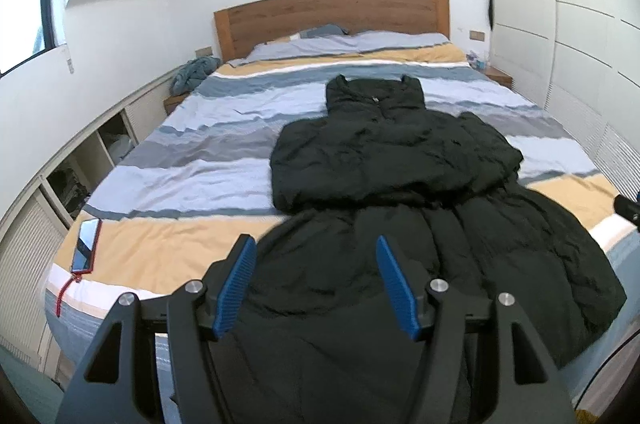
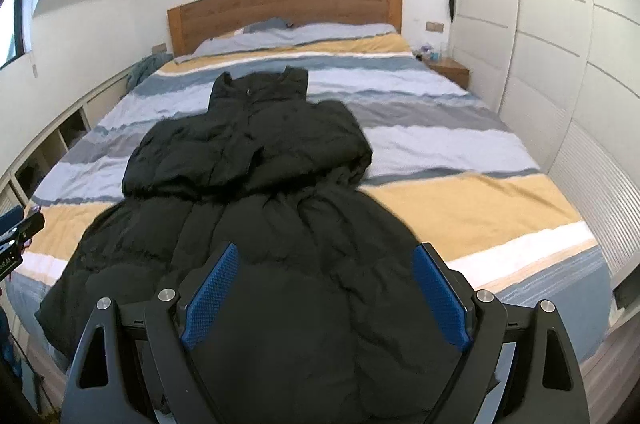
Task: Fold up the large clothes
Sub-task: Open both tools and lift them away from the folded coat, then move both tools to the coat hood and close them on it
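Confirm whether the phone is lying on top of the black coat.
No. The phone lies on the striped bedding near the bed's left corner, apart from the black coat.

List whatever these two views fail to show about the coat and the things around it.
- Coat hem: both views, hidden behind the fingers and cut off by the bottom edge.
- Sleeves: both views, folded in, black on black, outlines lost.
- Phone screen: left view, glare only.
- Nightstand items: right view, too small and blurred.
- Left gripper: right view, cut off at the edge.
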{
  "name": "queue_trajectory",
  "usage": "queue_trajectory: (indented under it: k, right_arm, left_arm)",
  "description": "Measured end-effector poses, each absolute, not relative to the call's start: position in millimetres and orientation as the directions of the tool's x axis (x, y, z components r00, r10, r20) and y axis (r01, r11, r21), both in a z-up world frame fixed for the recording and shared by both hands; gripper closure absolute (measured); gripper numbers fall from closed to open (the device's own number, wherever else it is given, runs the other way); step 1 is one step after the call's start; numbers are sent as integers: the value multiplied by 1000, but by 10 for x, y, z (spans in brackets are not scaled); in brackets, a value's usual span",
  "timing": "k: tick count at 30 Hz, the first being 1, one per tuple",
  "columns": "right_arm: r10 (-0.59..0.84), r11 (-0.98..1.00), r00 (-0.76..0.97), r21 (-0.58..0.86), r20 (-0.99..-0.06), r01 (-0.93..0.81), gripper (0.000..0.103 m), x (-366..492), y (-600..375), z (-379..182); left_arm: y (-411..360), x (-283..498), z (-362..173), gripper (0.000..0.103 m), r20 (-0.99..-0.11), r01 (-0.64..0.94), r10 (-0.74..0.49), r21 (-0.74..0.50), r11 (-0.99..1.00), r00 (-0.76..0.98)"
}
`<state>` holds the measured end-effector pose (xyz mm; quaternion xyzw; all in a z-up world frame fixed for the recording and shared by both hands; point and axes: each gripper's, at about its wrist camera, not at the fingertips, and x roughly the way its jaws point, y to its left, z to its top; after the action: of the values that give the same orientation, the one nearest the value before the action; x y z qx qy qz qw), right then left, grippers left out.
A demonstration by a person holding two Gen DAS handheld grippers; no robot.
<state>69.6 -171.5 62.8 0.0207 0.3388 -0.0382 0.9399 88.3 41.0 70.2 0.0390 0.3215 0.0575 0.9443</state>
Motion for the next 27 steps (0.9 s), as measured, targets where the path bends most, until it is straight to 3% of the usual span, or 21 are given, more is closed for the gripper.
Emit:
queue_trajectory:
  k: [9, 18, 23, 27]
  right_arm:
    - [-14, 1000, 821, 14, -570, 27, 12, 909, -1732, 1138]
    - [46, 998, 856, -20, -515, -66, 7, 1572, -1746, 1867]
    - [88, 996, 849, 21, -522, -90, 6, 2210, -1835, 2040]
    - [57, 996, 835, -27, -548, -85, 5, 2994, -1867, 2003]
  left_arm:
    - [588, 1221, 1299, 39, -591, -95, 126, 84, 992, 797]
    - [823, 2176, 2228, 39, -583, -56, 109, 108, 993, 805]
    - [966, 2965, 2293, 39, -616, -37, 91, 99, 994, 783]
    - [1105, 3773, 2150, 39, -658, -30, 63, 62, 998, 751]
